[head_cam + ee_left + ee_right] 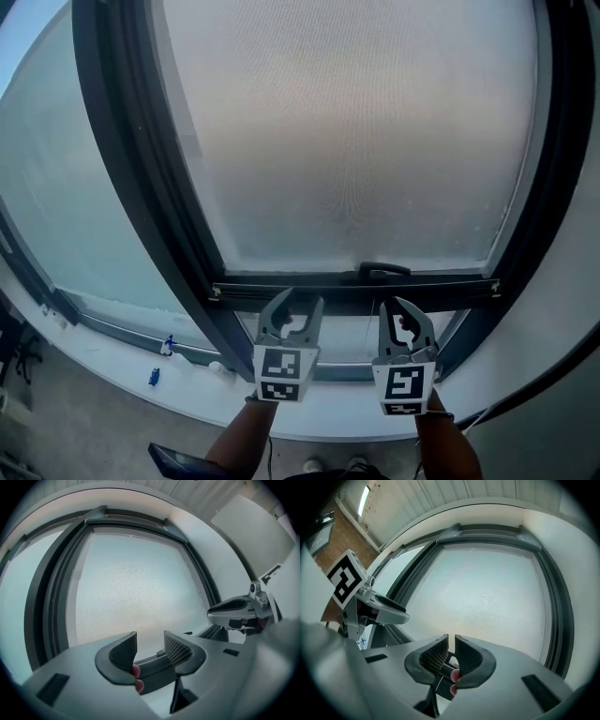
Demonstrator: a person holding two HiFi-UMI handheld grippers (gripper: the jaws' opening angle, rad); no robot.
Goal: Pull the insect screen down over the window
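- I am facing a tall window with a dark metal frame [141, 187]. A curved white sill [309, 417] runs under it, and there is pale hazy light behind the glass.
- The fingers of my left gripper [150, 637] stand apart and released. Nothing is pressed between the pads. The dark bottom bar of the screen [309, 284] only shows through the gap beyond them.
- The fingers of my right gripper [451, 638] are drawn nearly together with a thin slit left at the tips. I see nothing clamped in that slit.
- Both grippers point up at the window side by side, just below the bar. The left sits under the bar's middle and the right sits under its small black handle [384, 271]. I judge they are placed there because the bar and handle are the natural places to pull from.
- The grey mesh insect screen [356, 131] already covers most of the opening. Its bar hangs low, near the lower rail of the frame. A narrow strip of bare glass is left beneath it, so the pull looks almost finished.
- My left forearm [246, 433] and right forearm [448, 445] rise from below, bare and roughly parallel. The wrists are cocked so the marker cubes face me and the fingers tip up toward the bar.
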